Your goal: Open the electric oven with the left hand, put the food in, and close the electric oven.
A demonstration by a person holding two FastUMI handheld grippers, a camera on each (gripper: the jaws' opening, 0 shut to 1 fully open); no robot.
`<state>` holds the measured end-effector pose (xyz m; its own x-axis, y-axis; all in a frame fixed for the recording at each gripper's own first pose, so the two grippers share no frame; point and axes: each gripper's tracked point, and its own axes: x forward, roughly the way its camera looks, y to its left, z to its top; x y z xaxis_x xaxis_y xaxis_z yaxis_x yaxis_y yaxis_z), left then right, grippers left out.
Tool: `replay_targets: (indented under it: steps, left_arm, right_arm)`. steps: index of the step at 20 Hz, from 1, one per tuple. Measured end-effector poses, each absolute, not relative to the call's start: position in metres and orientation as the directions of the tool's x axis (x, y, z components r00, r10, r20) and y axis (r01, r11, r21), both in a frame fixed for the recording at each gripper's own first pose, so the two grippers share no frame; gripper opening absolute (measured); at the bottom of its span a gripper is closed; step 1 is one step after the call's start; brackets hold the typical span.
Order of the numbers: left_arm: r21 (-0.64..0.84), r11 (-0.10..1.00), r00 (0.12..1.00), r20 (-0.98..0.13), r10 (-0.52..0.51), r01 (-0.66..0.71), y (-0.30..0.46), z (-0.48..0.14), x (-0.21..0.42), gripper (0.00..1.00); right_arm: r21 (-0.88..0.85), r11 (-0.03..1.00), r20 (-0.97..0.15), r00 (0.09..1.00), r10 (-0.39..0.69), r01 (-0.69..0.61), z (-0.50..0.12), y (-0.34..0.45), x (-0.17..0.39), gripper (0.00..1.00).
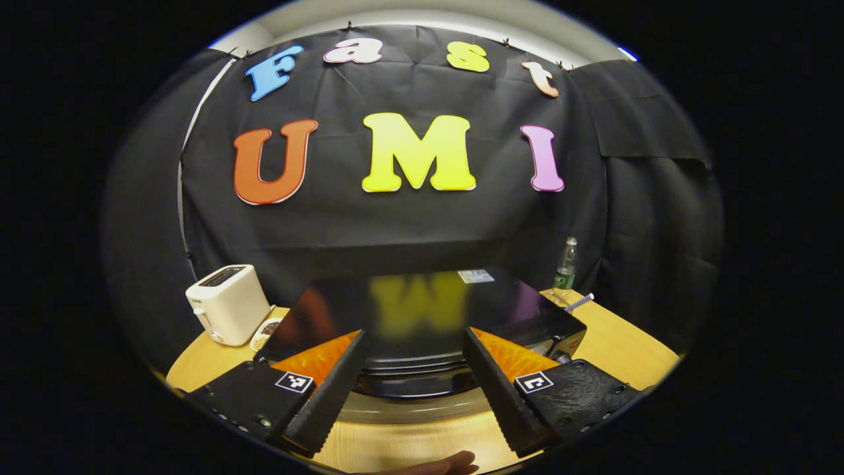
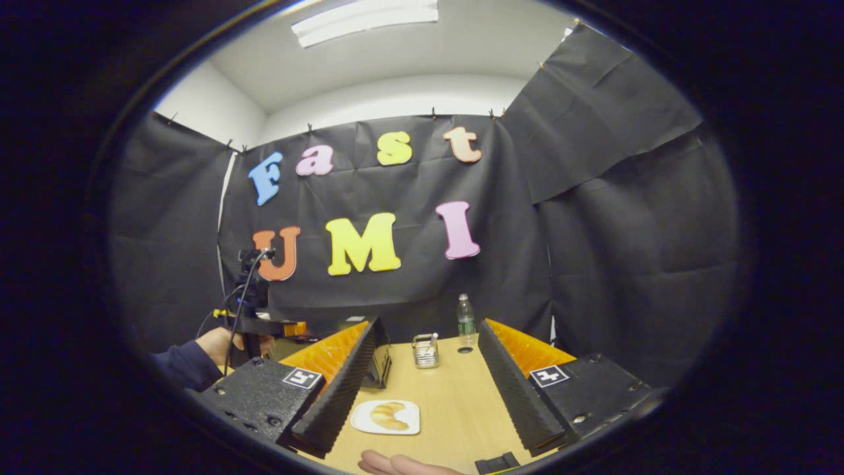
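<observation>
I found the wooden table carrying everything relevant. The electric oven, glossy and black, sat directly ahead of my left gripper in the left gripper view, its top reflecting the wall; I could not make out the door handle, so I could not confirm whether the door was shut, though I judged the opening step not yet done. My left gripper stood released, fingers spread apart with nothing between them, poised above the oven's front edge.

My right gripper was likewise slack and empty, jaws wide, hovering over the table. In the right gripper view the other gripper and the hand holding it showed at far left.

A white toaster stood left of the oven, with a small dish just beside it. A water bottle and a metal utensil holder stood toward the back of the table.

The food, a croissant, lay on a white plate near the front of the table, between the right gripper's fingers in the picture but untouched.

Risks, in my judgement: the handle being hidden, the left fingers could close on the oven's glossy lip and slip. The croissant is soft; a hard squeeze would crush it, and a shallow one could drag the plate. Bringing the right gripper in before the door is fully down could cause the two grippers to collide
</observation>
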<state>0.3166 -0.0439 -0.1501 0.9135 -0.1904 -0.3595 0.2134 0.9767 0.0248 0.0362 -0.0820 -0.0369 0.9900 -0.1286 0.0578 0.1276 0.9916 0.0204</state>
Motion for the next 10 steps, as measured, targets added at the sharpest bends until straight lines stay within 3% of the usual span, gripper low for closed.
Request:
replay_targets:
  steps: [2,10]
  left_arm:
    - [0.044,0.978,0.918,-0.355,-0.177,0.206,-0.041,-0.151,0.313,1.00]
    - [0.021,0.978,0.911,-0.370,-0.184,0.207,-0.041,-0.153,0.277,0.99]
  right_arm:
    - [0.010,0.989,0.079,0.986,-0.148,0.148,-0.037,-0.090,0.033,0.99]
    - [0.018,0.989,0.108,0.983,-0.147,0.146,-0.024,-0.090,0.005,0.96]
